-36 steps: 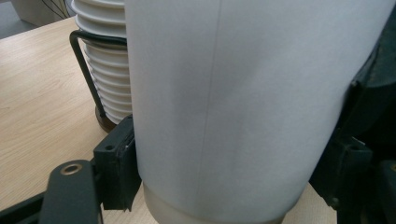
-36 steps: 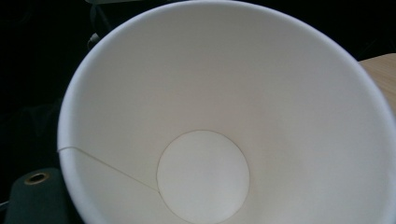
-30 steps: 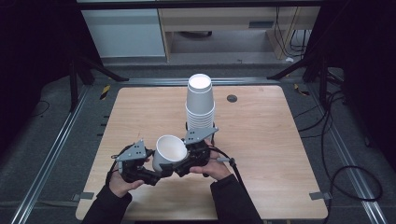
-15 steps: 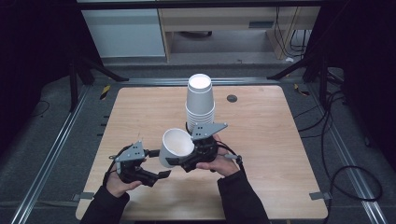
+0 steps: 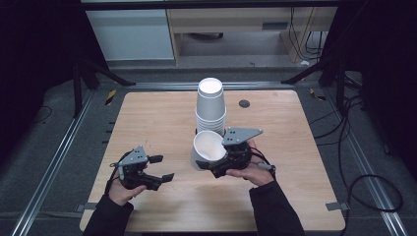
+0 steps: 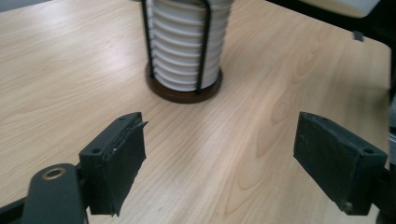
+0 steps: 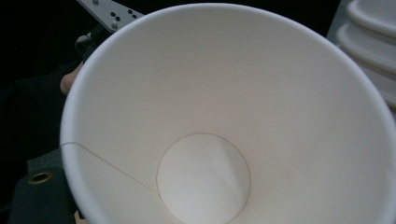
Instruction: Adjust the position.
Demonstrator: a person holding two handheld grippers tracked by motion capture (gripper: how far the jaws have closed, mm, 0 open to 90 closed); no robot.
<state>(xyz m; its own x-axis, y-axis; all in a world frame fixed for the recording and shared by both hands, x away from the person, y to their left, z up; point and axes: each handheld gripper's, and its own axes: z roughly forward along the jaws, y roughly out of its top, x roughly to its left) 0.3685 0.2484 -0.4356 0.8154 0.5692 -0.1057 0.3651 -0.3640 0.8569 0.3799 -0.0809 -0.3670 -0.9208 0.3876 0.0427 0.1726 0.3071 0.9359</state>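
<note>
Nearest the camera, over the wooden table [image 5: 162, 123], the left gripper [image 5: 156, 169] hovers with its jaws spread wide and nothing between them. To its right and slightly ahead, the right gripper [image 5: 210, 164] pinches a single white paper cup [image 5: 207, 148], tilted with its mouth turned up and toward the camera, its empty inside facing that gripper's own view [image 7: 224, 116]. Just beyond the held cup, an upside-down stack of white paper cups [image 5: 211, 105] stands in a wire holder on a dark round base [image 6: 184, 88].
</note>
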